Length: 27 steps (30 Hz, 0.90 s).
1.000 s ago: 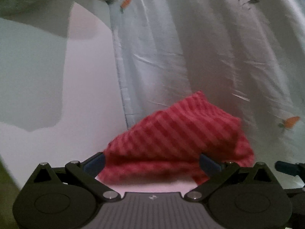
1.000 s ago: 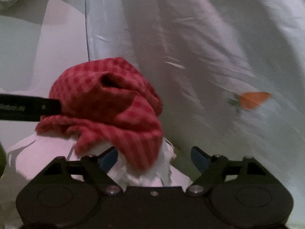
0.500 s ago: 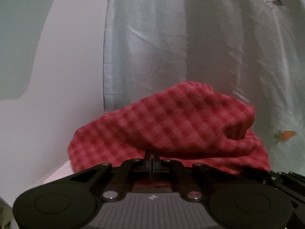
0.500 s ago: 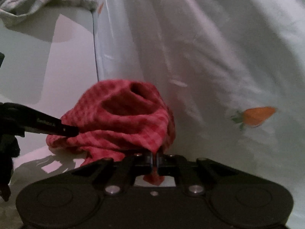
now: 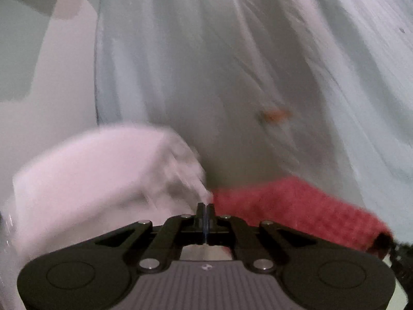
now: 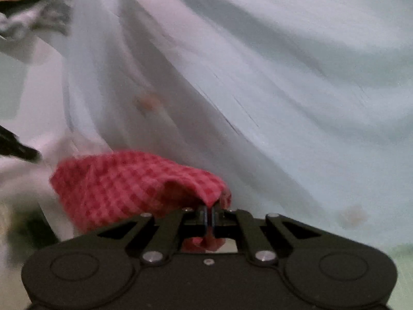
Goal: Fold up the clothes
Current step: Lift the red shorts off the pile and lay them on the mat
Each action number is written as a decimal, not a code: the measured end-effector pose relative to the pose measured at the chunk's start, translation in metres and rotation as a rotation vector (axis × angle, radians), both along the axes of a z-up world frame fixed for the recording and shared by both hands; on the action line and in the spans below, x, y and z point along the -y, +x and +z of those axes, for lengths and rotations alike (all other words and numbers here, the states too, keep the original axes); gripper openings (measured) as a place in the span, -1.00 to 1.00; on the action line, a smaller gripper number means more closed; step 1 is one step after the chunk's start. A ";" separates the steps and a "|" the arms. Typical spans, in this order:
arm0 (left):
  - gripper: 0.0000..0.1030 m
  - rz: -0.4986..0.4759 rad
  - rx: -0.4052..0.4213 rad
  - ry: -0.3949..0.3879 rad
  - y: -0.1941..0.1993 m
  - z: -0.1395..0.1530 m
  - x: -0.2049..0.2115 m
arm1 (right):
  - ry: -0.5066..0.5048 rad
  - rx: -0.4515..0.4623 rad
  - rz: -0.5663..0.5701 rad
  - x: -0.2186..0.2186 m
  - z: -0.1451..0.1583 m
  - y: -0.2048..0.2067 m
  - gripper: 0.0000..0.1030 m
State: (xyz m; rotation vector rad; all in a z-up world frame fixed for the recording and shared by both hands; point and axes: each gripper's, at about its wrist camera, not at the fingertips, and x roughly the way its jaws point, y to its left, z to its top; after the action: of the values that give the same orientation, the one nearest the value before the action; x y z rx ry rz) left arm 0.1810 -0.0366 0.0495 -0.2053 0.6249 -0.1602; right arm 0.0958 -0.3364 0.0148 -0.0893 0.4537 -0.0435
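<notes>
The left gripper [image 5: 206,208] has its jaws pressed together on an edge of the red checked cloth [image 5: 296,206], which runs from the jaws to the right and a little downward. In the right wrist view the right gripper [image 6: 209,213] is also clenched on the red checked cloth [image 6: 134,183], and a small piece of red fabric hangs below the closed jaws. The cloth is therefore held between the two grippers, in front of a large pale sheet with small orange prints [image 6: 284,77].

I think the main risk is that one corner slips out. Each bite looks thin, only at the very edge, so a quick pull apart can free it and the cloth then drops in a heap. A second risk is that the jaws catch the pale sheet together with the cloth, because the sheet lies just behind. Also, if the two grippers hold uneven points, the fold becomes crooked.

Much is hard to see. Both views are blurred. A pale pinkish mass [image 5: 98,175] stands left of the left gripper; I cannot tell whether it is part of the same garment or another thing. The surface under the cloth is hidden. The right end of the cloth disappears into a dark shape at the picture edge. A dark tip [image 6: 20,149] enters from the left in the right wrist view, probably the other gripper.
</notes>
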 end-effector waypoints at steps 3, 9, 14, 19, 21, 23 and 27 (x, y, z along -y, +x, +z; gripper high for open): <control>-0.99 0.003 -0.100 -0.003 -0.048 -0.034 0.040 | -0.019 -0.205 -0.111 0.071 -0.053 -0.035 -0.89; -0.83 0.003 -0.287 0.005 -0.127 -0.088 0.115 | 0.099 -0.340 -0.255 0.179 -0.081 -0.119 -0.11; -0.49 0.026 -0.335 0.044 -0.151 -0.096 0.150 | 0.157 -0.323 -0.278 0.213 -0.075 -0.129 0.17; -0.03 0.028 -0.320 0.090 -0.140 -0.091 0.163 | 0.216 -0.279 -0.258 0.207 -0.070 -0.108 0.55; 0.24 0.025 -0.314 0.115 -0.130 -0.092 0.165 | 0.236 -0.263 -0.252 0.204 -0.069 -0.097 0.63; 0.41 0.011 -0.313 0.136 -0.119 -0.096 0.166 | 0.235 -0.259 -0.265 0.190 -0.069 -0.076 0.71; 0.42 -0.031 -0.344 0.129 -0.084 -0.118 0.166 | 0.256 -0.259 -0.292 0.167 -0.071 -0.036 0.78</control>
State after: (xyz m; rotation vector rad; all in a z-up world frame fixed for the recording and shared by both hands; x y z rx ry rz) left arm 0.0974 -0.2028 -0.0686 -0.0988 0.9784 -0.1148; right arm 0.0598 -0.5038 -0.0562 0.2263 0.7243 -0.2625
